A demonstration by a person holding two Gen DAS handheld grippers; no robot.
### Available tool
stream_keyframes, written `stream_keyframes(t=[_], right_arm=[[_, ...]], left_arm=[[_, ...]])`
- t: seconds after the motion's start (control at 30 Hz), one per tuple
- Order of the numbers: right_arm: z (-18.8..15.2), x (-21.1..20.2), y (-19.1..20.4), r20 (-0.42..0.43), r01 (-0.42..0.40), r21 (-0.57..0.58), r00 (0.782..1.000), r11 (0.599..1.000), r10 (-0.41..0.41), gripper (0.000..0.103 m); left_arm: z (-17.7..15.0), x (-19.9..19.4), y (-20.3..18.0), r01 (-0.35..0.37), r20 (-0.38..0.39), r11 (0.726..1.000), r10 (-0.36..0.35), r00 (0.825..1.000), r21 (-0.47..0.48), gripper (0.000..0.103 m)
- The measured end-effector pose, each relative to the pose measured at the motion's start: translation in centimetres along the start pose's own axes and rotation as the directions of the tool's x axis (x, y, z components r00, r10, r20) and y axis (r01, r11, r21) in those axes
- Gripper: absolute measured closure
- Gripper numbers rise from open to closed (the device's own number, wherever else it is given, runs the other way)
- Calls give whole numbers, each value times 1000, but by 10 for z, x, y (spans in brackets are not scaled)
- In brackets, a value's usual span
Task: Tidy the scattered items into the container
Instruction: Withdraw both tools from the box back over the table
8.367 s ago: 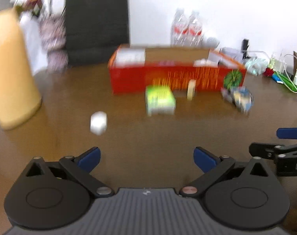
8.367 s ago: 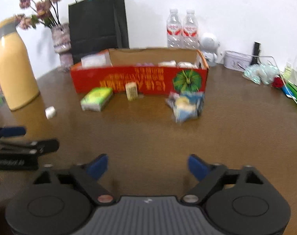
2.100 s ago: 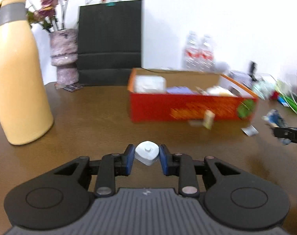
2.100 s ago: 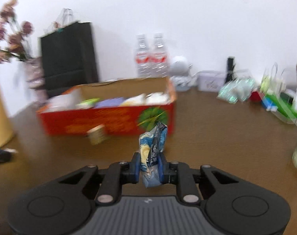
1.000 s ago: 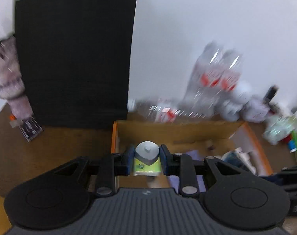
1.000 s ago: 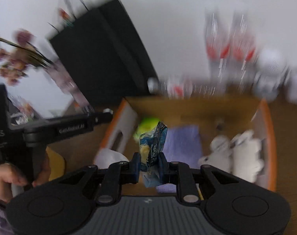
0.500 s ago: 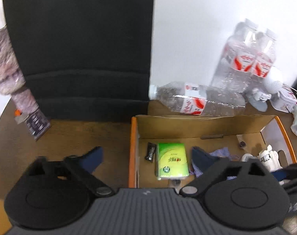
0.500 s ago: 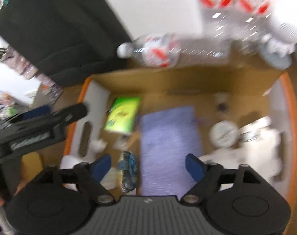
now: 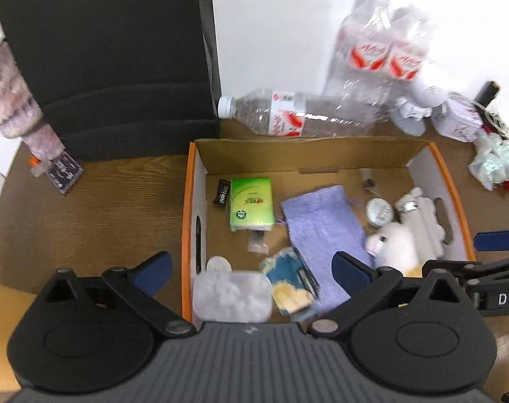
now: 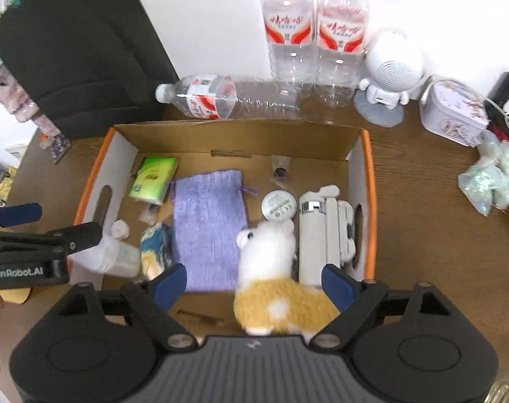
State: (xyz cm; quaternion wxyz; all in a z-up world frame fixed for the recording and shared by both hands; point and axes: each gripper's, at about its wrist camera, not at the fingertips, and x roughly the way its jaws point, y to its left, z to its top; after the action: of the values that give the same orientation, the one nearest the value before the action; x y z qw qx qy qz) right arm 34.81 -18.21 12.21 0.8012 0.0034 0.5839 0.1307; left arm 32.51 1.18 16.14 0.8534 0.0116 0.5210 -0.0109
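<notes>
Right gripper (image 10: 254, 278) gapes above cardboard box (image 10: 368, 154).

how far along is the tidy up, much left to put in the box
Mostly done by the look of it. The box already holds the green tissue pack, purple pouch, blue snack packet, small white cap and plush toy. The left gripper and right gripper are both open with nothing in hand. Whether strays remain on the table is out of view.

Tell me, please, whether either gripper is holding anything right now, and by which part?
Neither: the left gripper and right gripper are both open and empty above the cardboard box.
</notes>
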Motion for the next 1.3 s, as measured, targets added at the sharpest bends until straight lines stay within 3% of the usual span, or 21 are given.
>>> stream_keyframes(t=[0.07, 0.17, 0.27, 0.33, 0.4, 0.47, 0.5, 0.57, 0.67, 0.73, 0.83, 0.93, 1.07, 1.3], right_arm=[[-13, -14, 0, 30, -11, 4, 999, 1000, 11, 15], [-37, -31, 3, 114, -20, -6, 993, 1000, 21, 15], [-74, -47, 8, 239, -23, -27, 971, 999, 28, 15], [-111, -59, 9, 347, -42, -39, 936, 998, 53, 14], [-156, -65, 10, 463, -44, -52, 884, 998, 63, 10], [-211, -59, 9, 562, -12, -81, 825, 997, 55, 0], [-235, -51, 7, 593, 4, -87, 804, 996, 49, 0], [-281, -32, 5, 616, 47, -95, 788, 994, 21, 0], [-324, -4, 2, 577, 25, -64, 817, 998, 16, 0], [-338, 11, -1, 537, -10, -53, 843, 999, 37, 0], [-347, 25, 1, 489, 10, -36, 872, 999, 9, 0], [-351, 28, 8, 512, 43, -45, 859, 998, -14, 0], [-355, 37, 15, 504, 105, -84, 862, 991, -49, 0], [-357, 41, 19, 509, 120, -86, 859, 989, -60, 0]], left_arm=[[-14, -16, -3, -25, 33, 1000, 25, 999, -14, 0], [-46, -44, -13, -45, 143, 999, 46, 989, -11, 0], [-85, -68, -21, -35, 249, 999, 34, 968, 0, 0], [-126, -82, -23, -12, 361, 1000, 12, 933, -2, 0], [-176, -83, -25, 15, 464, 1000, -18, 886, 10, 0], [-229, -65, -26, 46, 530, 997, -72, 845, 61, 0], [-256, -51, -25, 49, 528, 997, -75, 846, 64, 0], [-298, -26, -25, 57, 480, 997, -71, 874, 45, 0], [-333, -8, -21, 100, 434, 995, -93, 896, 6, 0], [-335, -5, -21, 91, 406, 996, -84, 910, 2, 0], [-331, -2, -20, 51, 387, 999, -46, 921, -1, 0], [-330, 0, -25, 23, 380, 1000, -26, 925, 12, 0], [-333, 1, -26, 14, 377, 1000, -21, 926, 21, 0], [-335, 2, -26, 15, 378, 1000, -22, 925, 21, 0]])
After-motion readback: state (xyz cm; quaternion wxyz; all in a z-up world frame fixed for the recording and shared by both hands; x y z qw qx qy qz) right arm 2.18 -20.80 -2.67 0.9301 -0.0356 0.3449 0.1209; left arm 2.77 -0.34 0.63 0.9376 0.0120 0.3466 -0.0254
